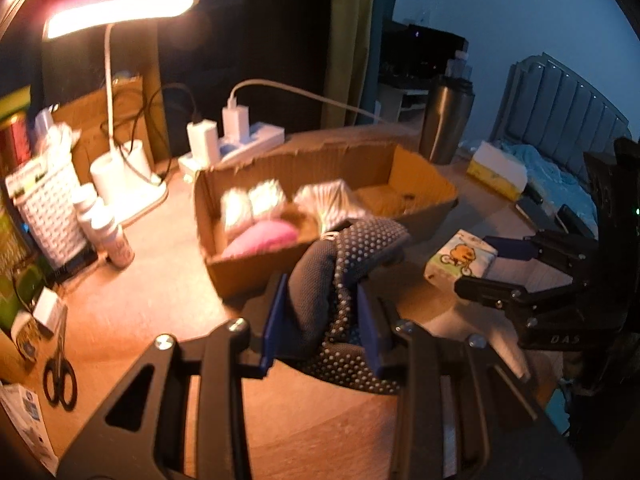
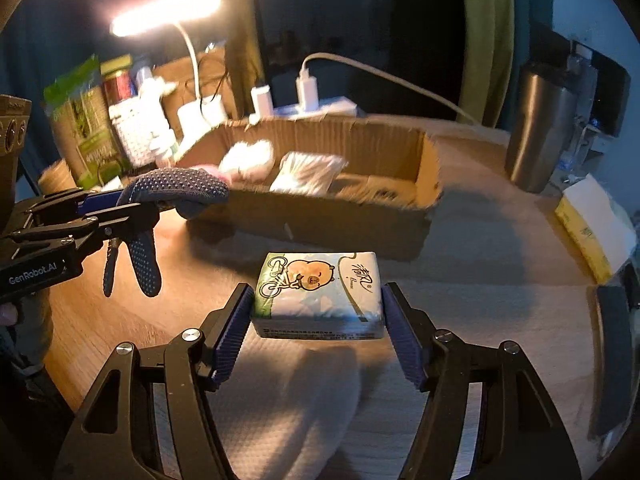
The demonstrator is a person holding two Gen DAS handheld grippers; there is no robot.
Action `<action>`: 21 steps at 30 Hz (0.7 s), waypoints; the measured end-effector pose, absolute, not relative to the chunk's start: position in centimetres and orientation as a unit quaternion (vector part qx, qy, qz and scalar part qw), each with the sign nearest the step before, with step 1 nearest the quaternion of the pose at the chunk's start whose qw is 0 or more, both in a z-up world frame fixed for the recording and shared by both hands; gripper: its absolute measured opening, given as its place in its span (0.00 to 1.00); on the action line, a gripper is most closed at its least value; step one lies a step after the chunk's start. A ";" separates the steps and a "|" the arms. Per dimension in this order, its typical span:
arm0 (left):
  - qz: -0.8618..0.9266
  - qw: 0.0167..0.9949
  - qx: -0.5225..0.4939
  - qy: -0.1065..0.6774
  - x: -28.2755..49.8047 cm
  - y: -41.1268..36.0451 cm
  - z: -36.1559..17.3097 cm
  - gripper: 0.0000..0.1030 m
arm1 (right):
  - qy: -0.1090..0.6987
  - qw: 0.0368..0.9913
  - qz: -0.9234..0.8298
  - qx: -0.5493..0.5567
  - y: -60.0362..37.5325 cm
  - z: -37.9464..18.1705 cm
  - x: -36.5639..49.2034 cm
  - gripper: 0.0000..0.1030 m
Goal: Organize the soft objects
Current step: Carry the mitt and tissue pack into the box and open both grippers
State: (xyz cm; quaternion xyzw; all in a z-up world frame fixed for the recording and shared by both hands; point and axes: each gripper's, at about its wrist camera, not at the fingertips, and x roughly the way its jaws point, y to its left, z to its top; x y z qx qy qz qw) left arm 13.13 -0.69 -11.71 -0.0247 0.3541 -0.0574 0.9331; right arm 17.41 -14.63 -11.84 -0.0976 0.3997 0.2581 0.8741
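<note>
My left gripper [image 1: 322, 320] is shut on a dark glove with pale grip dots [image 1: 340, 276], held above the desk just in front of the cardboard box [image 1: 256, 272]. The glove also shows in the right wrist view [image 2: 176, 194], hanging from that gripper [image 2: 120, 204]. The box holds a pink soft item [image 1: 264, 238] and several white packs [image 1: 256, 200]. My right gripper [image 2: 318, 326] is closed on a tissue pack with a cartoon bear [image 2: 320, 292], held above the desk; it also shows in the left wrist view [image 1: 464, 260].
A lit desk lamp [image 1: 120, 12], a white basket [image 1: 48, 208], small bottles [image 1: 108, 232] and scissors [image 1: 60, 376] stand at the left. A power strip with chargers [image 1: 240, 136] lies behind the box. A steel flask [image 1: 446, 120] and a tissue box [image 1: 496, 170] are at the right.
</note>
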 end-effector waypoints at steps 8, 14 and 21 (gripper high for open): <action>-0.062 0.941 -0.020 0.333 14.6 -1.5 -9.6 0.34 | 0.370 0.890 0.250 -0.088 -16.0 -9.2 18.6 0.66; -0.066 0.946 -0.024 0.317 15.9 -1.7 -8.3 0.34 | 0.354 0.897 0.249 -0.085 -16.4 -7.7 19.5 0.66; -0.070 0.950 -0.026 0.302 17.8 -2.2 -7.2 0.34 | 0.338 0.905 0.244 -0.084 -16.8 -6.4 21.0 0.66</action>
